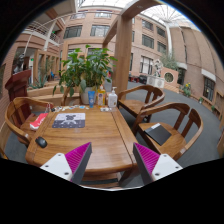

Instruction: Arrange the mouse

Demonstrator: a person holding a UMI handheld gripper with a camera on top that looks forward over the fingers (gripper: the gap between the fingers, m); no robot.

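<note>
Above the near edge of the wooden table (pixel 95 140), your gripper (pixel 112 160) hovers level, fingers spread wide with nothing between them. The mouse (pixel 41 142) sits ahead, left of the fingers, near a mousepad (pixel 69 120).

Black mouse (pixel 41 142) on brown table (pixel 95 140) (magenta-padded claw (pixel 113 162)).

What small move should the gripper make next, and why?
Probably swing left and down toward the mouse. The gripper is open and holds nothing, its fingers above the wooden table's near edge, while the mouse lies apart, left of them, near the mouse pad.
</note>
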